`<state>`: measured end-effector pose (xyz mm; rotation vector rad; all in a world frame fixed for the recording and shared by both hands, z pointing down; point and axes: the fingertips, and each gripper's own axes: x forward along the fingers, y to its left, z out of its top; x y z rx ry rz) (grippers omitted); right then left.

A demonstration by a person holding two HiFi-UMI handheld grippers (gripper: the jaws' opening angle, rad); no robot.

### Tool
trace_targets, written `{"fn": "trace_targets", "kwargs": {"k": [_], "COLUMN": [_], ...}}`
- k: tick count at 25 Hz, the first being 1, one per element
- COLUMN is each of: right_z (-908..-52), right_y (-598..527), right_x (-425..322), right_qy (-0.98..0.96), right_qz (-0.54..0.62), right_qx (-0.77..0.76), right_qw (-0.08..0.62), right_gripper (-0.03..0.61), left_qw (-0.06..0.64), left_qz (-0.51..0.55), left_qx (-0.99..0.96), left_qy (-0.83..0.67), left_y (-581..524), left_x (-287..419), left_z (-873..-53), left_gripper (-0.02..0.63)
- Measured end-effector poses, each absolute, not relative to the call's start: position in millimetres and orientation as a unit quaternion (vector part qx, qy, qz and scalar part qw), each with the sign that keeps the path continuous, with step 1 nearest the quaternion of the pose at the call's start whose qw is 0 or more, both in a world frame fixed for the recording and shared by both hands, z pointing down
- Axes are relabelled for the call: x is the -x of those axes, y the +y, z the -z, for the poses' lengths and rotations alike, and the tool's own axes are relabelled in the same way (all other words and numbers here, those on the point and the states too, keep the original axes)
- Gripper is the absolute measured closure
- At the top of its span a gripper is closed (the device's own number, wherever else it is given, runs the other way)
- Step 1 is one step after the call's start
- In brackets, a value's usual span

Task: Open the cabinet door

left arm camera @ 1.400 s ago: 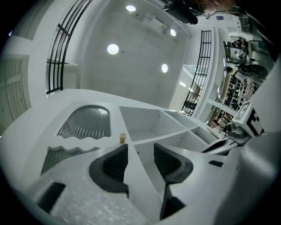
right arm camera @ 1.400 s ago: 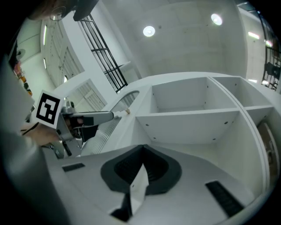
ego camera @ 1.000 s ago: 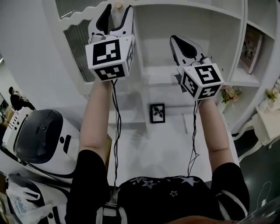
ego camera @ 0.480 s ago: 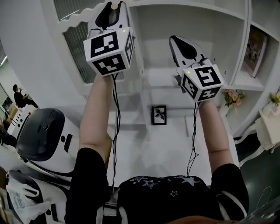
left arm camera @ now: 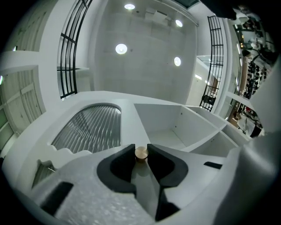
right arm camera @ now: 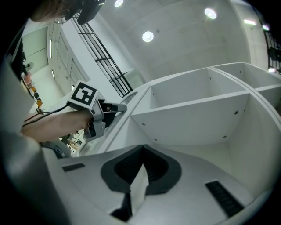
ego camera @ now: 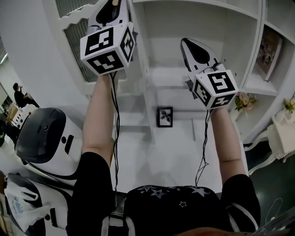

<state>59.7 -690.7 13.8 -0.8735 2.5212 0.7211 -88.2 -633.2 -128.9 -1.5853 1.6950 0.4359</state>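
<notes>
The white cabinet door (ego camera: 76, 32) has a ribbed glass panel (left arm camera: 90, 129) and a small round wooden knob (left arm camera: 141, 153) near its edge. My left gripper (left arm camera: 141, 151) is raised to that knob; its jaws are closing and the black pads touch the knob on both sides. In the head view the left gripper (ego camera: 115, 2) reaches up to the top edge, where the knob is hidden. My right gripper (ego camera: 188, 45) hangs shut and holds nothing in front of the open white shelves (right arm camera: 193, 110); its tips (right arm camera: 140, 151) meet. The left gripper (right arm camera: 115, 107) also shows in the right gripper view.
A white robot with a dark rounded head (ego camera: 44, 138) stands at lower left beside a plastic bag (ego camera: 18, 203). A small framed picture (ego camera: 164, 116) stands on a lower shelf. Flowers (ego camera: 243, 100) and a framed picture (ego camera: 267, 48) sit on the right shelves.
My left gripper has moved up and forward onto the knob, and its wide jaws have narrowed around it. The right gripper has stayed in place.
</notes>
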Motion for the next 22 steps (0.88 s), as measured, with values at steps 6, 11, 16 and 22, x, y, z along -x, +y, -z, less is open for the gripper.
{"fn": "trace_targets", "kwargs": {"k": [6,11,16,22], "right_z": [-24,-17,-10,1], "right_y": [-670,-633,-605,-569], "right_x": [-50,-29,-12,5], "right_qy": [0.898,0.894,0.887,0.877], "right_qz": [-0.251,-0.262,-0.271,-0.280], "right_qx": [0.317,0.322,0.335,0.352], "right_qw": [0.173,0.168,0.164,0.168], "right_gripper": [0.573,0.574,0.573,0.574], "left_qw": [0.363,0.356,0.343,0.335], "left_qz": [-0.193,-0.219,-0.225,-0.233], "left_qx": [0.660,0.692,0.727,0.761], "left_qy": [0.629,0.588,0.551,0.504], "left_y": [-596,-555,-530,-495], "left_x": [83,86,87,94], "left_z": [128,130,129,129], "left_gripper": [0.520,0.520,0.520,0.520]}}
